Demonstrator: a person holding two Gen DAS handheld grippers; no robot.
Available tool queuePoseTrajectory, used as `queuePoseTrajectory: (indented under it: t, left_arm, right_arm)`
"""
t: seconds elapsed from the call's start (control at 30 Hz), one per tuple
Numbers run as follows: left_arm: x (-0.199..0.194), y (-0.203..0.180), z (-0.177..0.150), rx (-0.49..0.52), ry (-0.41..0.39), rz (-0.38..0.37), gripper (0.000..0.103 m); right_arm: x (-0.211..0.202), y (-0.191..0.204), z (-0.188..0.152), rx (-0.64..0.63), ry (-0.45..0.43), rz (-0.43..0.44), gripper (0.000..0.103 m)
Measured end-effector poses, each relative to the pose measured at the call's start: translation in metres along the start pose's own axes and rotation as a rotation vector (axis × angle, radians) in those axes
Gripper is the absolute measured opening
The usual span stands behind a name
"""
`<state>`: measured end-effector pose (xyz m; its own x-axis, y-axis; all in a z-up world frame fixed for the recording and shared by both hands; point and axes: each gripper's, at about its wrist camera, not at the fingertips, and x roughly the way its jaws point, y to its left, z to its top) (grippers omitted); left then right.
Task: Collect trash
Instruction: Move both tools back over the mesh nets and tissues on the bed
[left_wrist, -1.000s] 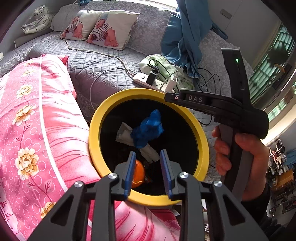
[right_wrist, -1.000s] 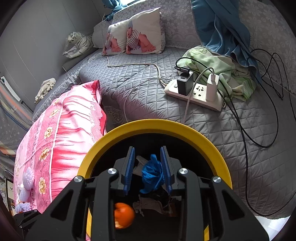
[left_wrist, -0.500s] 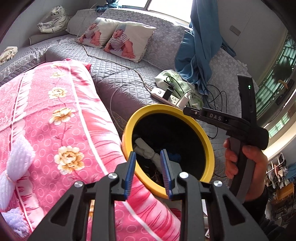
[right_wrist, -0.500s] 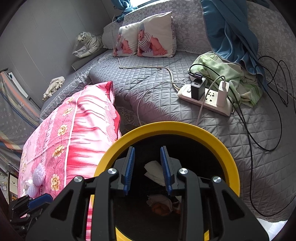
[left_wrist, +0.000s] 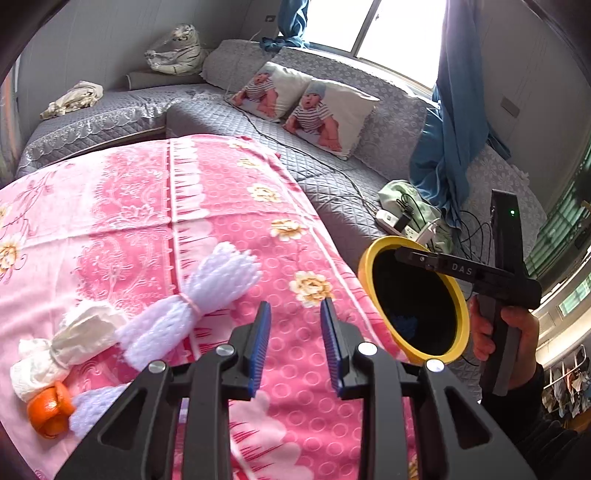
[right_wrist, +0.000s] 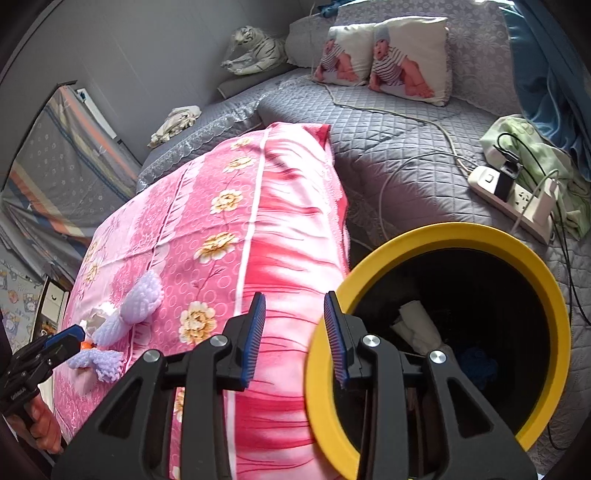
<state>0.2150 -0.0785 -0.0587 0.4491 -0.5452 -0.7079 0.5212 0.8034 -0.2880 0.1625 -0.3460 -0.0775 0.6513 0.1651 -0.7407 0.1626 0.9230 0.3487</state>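
Nearest to me, my left hand-held gripper (left_wrist: 294, 338) stands narrowly open with nothing between its pads, and it has swung away from the yellow-rimmed bin (left_wrist: 373, 258), which now sits at two o'clock instead of dead ahead. My right hand-held gripper (right_wrist: 294, 332) is also empty; its jaws have just been opening a little, and the blue scrap (right_wrist: 476, 363) it held a second ago lies down in the bin beside white paper (right_wrist: 415, 325). I judge that drop done, so both hands are free for the next pickup.

On the pink floral blanket (left_wrist: 221, 206), at nine o'clock in the left view, the remaining trash waits: white foam netting (left_wrist: 192, 306), a crumpled tissue (left_wrist: 55, 354) and orange peel (left_wrist: 50, 410), all touching. Nothing blocks that reach. Farther off, at one o'clock, a power strip (left_wrist: 402, 223) and cables lie on the grey sofa (left_wrist: 207, 118).
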Motion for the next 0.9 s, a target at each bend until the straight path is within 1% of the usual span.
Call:
queuePoseTrajectory:
  t: [0.03,0.07,0.13,0.2,0.3,0.37,0.5,0.63,0.7,0.9]
  left_arm:
    - [-0.006,0.009,-0.002,-0.010,-0.003,0.010,0.026]
    - [-0.012,0.017,-0.005,-0.020,-0.007,0.022,0.030]
    - [-0.022,0.031,-0.011,-0.031,-0.014,0.047,0.032]
    - [-0.033,0.045,-0.020,-0.039,-0.021,0.062,0.032]
    - [-0.046,0.062,-0.031,-0.049,-0.025,0.082,0.037]
    - [-0.052,0.072,-0.039,-0.056,-0.022,0.093,0.037]
    - [-0.057,0.087,-0.052,-0.078,-0.014,0.104,0.037]
    - [-0.062,0.099,-0.061,-0.099,-0.018,0.104,0.037]
    - [-0.064,0.103,-0.063,-0.105,-0.024,0.105,0.040]
    - [-0.068,0.108,-0.069,-0.107,-0.026,0.110,0.041]
  right_arm:
    - [0.004,0.009,-0.001,-0.019,0.010,0.005,0.032]
    - [0.008,0.018,-0.002,-0.034,0.020,0.011,0.032]
    - [0.016,0.033,-0.004,-0.056,0.043,0.036,0.035]
    - [0.023,0.048,-0.005,-0.074,0.065,0.060,0.036]
    - [0.033,0.072,-0.007,-0.108,0.094,0.086,0.038]
    - [0.038,0.088,-0.008,-0.131,0.108,0.101,0.042]
    - [0.050,0.116,-0.010,-0.175,0.135,0.117,0.043]
    - [0.065,0.136,-0.009,-0.181,0.175,0.145,0.045]
    - [0.071,0.144,-0.006,-0.178,0.184,0.150,0.046]
    - [0.090,0.153,0.007,-0.141,0.206,0.158,0.047]
